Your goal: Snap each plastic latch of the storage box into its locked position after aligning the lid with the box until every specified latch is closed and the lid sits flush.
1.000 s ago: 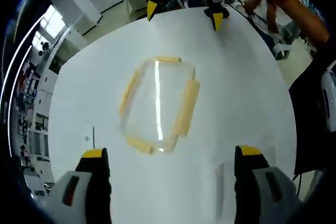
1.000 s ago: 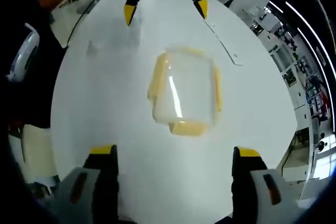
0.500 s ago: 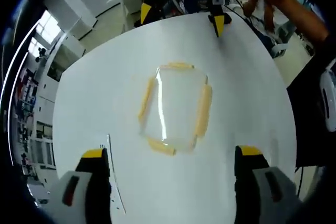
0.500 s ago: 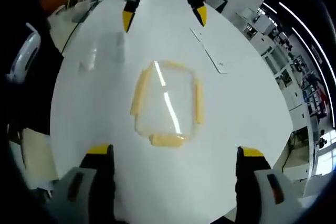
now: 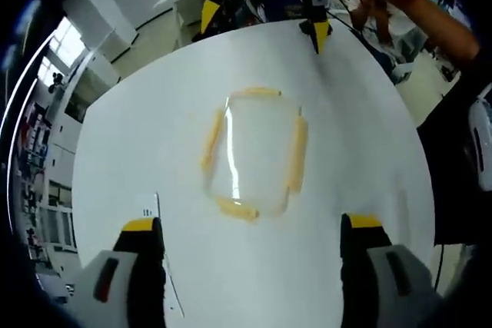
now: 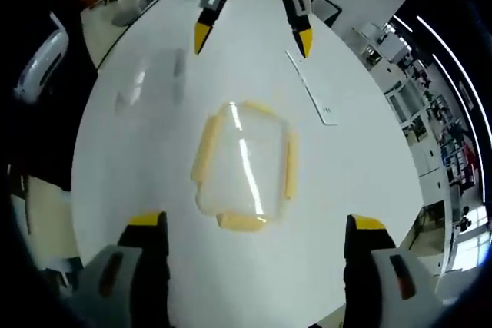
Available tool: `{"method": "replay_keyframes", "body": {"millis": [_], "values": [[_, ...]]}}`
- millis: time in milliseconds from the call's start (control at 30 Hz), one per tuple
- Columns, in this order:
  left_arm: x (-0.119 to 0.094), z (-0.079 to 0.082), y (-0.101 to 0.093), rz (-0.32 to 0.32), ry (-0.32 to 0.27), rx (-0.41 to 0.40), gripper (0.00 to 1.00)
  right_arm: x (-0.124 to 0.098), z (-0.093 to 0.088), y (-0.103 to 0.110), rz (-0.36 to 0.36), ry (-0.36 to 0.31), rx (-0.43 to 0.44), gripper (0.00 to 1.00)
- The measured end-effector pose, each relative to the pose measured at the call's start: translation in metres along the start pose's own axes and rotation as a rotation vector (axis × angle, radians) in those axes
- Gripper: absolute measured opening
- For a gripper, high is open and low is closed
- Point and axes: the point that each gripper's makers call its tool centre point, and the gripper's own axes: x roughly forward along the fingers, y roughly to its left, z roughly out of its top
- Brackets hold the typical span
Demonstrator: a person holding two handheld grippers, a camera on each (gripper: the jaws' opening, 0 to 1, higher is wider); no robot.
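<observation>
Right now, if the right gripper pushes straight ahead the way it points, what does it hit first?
Probably the yellow latch on the near edge of the clear plastic storage box, which lies straight ahead of the open right gripper on the white table; depth is unclear.

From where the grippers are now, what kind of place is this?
Probably a lab or workshop hall: a large white table holding a clear storage box, long ceiling light strips, and shelving along the walls.

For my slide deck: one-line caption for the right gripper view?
Right gripper open above a clear storage box with yellow latches on a white table, left gripper opposite.
</observation>
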Motion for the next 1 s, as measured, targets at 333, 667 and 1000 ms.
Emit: {"method": "replay_keyframes", "body": {"millis": [333,667,1000], "values": [[0.015,-0.012,0.011,-0.02,-0.028,-0.015,0.97,0.015,-0.001,-0.016,-0.016,0.013,-0.052,0.99],[0.02,-0.017,0.012,-0.025,-0.032,-0.027,0.97,0.019,0.006,-0.02,-0.002,0.016,-0.066,0.72],[0.019,-0.021,0.021,-0.004,-0.015,-0.021,0.97,0.008,-0.003,-0.026,-0.034,0.002,-0.013,0.74]]}}
